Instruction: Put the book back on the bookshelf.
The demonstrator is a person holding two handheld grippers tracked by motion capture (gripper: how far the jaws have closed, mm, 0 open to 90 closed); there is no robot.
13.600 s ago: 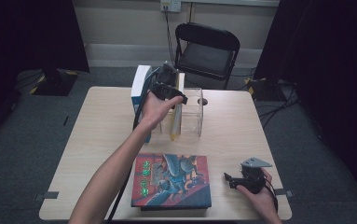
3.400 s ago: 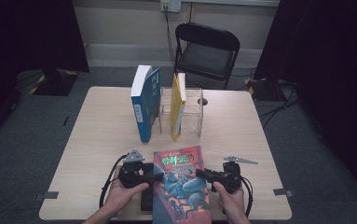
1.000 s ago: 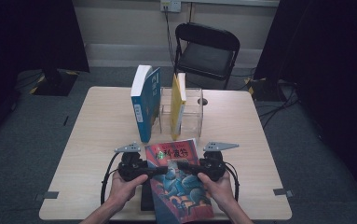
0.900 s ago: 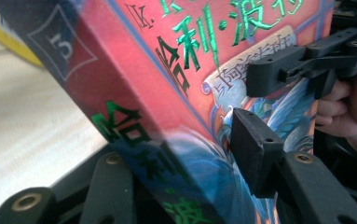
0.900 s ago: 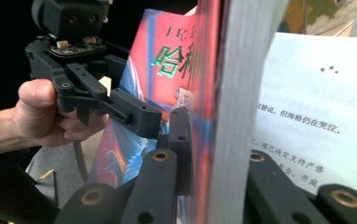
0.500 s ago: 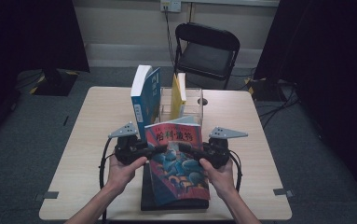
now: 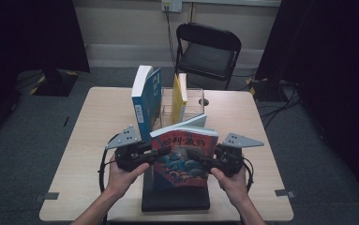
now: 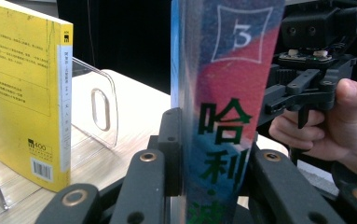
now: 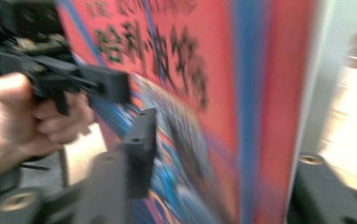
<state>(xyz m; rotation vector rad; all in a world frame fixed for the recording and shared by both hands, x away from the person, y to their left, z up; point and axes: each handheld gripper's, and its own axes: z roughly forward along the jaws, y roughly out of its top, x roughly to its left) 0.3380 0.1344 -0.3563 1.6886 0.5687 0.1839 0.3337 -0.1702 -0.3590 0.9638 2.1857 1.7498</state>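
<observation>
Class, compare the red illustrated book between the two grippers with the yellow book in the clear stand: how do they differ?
The red book is held tilted off the table by grippers; the yellow book stands upright in the clear stand. The red cover is pictorial, the yellow one plain. Both carry printed text.

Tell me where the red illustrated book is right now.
In the high view the red illustrated book stands raised near the table's front edge, between the left gripper and right gripper, in front of the blue book.
</observation>
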